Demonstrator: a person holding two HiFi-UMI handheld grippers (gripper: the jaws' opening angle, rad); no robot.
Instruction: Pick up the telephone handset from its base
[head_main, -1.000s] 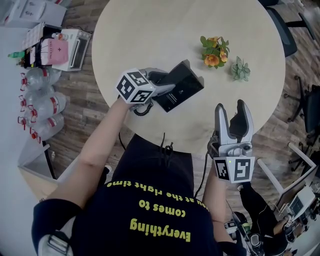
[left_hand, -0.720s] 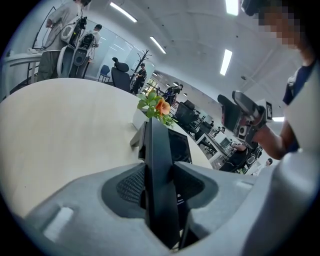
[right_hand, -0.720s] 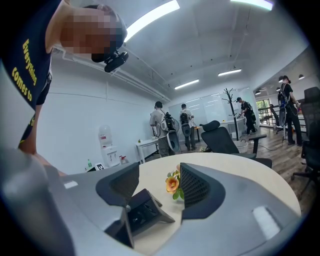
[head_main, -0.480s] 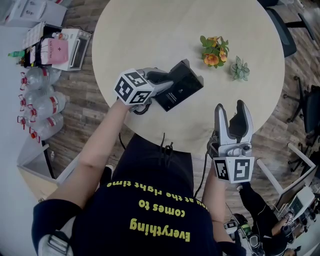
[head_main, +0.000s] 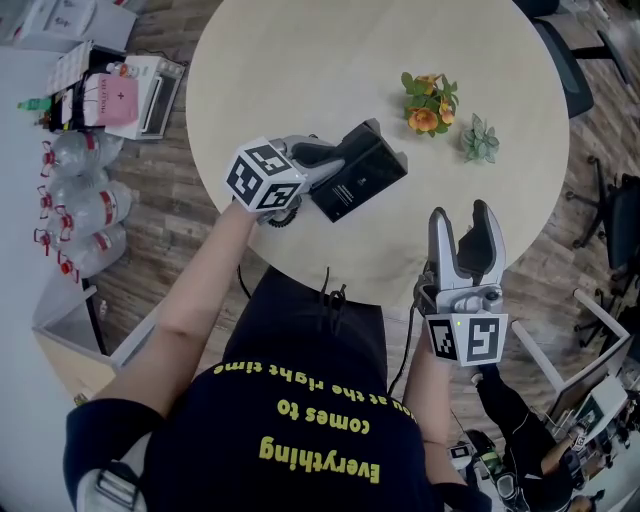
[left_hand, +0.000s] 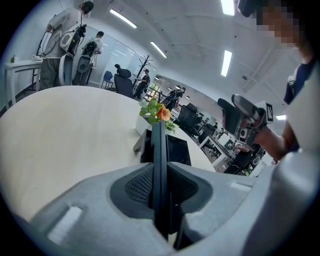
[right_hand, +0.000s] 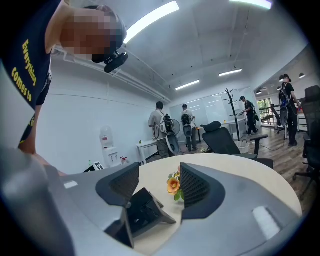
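A black telephone base (head_main: 362, 180) stands on the round pale table (head_main: 300, 60), with its coiled cord (head_main: 283, 217) hanging at the table's near-left edge. The handset (left_hand: 159, 145) shows in the left gripper view as a narrow black bar standing between the jaws. My left gripper (head_main: 335, 165) reaches in from the left. Its jaws are closing, and both pads press on the handset. The base (left_hand: 178, 149) lies just behind it. My right gripper (head_main: 472, 225) hovers open at the table's near edge with nothing between its fingers. Through that gap (right_hand: 159, 187) the base (right_hand: 145, 212) appears.
A small pot of orange flowers (head_main: 430, 103) and a green succulent (head_main: 480, 140) stand on the table beyond the phone. Water bottles (head_main: 80, 205) and boxes crowd the floor at the left. Office chairs (head_main: 600, 60) stand at the right.
The left gripper's jaws have drawn together onto the handset, and its marker cube has shifted slightly left. The right gripper has stayed still.
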